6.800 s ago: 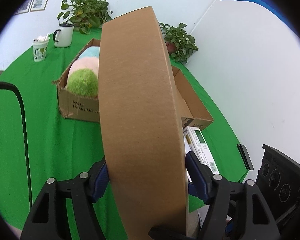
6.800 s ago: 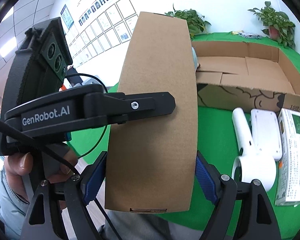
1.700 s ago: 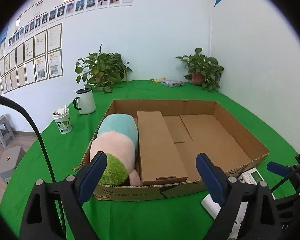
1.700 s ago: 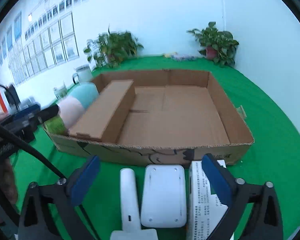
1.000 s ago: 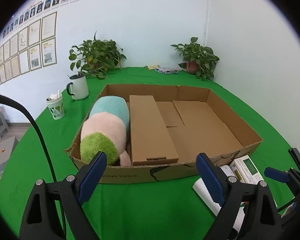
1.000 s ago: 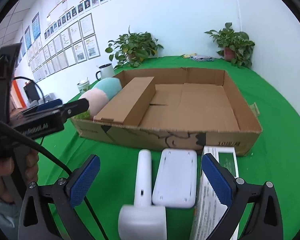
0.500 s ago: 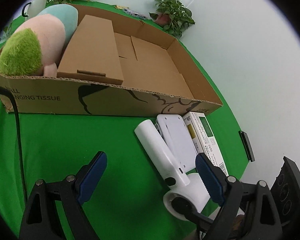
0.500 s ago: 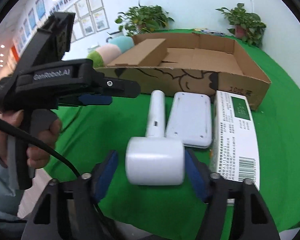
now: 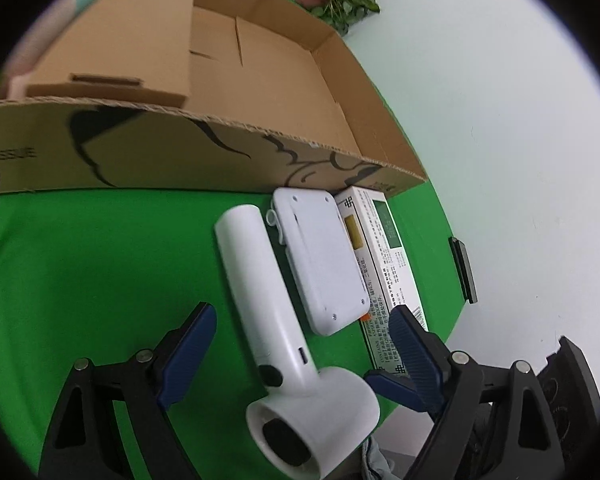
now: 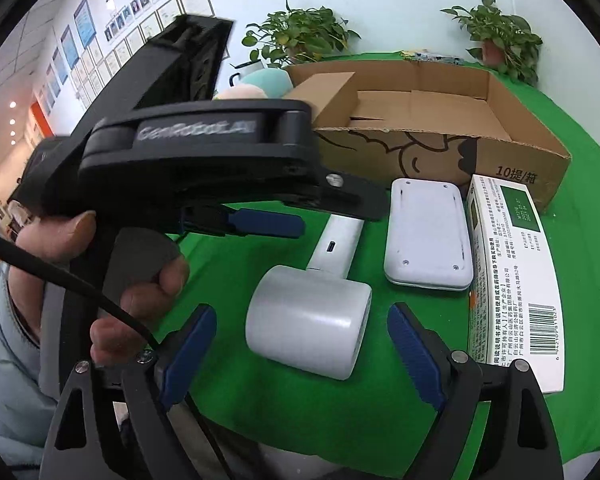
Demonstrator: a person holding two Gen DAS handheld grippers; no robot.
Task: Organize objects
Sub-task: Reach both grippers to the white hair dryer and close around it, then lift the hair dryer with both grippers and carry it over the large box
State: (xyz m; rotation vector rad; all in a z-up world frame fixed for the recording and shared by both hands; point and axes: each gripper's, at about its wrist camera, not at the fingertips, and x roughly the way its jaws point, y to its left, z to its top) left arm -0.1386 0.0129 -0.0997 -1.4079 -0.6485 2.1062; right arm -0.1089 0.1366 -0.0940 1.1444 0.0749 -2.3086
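Note:
A white hair-dryer-shaped device (image 9: 268, 312) lies on the green table in front of the big cardboard box (image 9: 180, 152). My left gripper (image 9: 300, 350) straddles its handle, jaws wide and closing slightly, pads clear of it. My right gripper (image 10: 300, 344) straddles its round head (image 10: 308, 324); its jaws are opening and the pads do not touch. Beside the device lie a flat white case (image 10: 428, 232) and a printed medicine box (image 10: 508, 264). A brown carton (image 9: 132, 40) lies inside the big box.
A pastel plush toy (image 10: 256, 80) fills the box's left end. Potted plants (image 10: 300, 40) stand at the back by the wall. A dark slim object (image 9: 462, 270) lies at the table's right edge. A person's hand (image 10: 140, 280) holds the left gripper's grip.
The brown carton, once held by both grippers, now lies in the box. My left gripper tipped down over the white device's handle. My right gripper narrowed around the head, then spread again.

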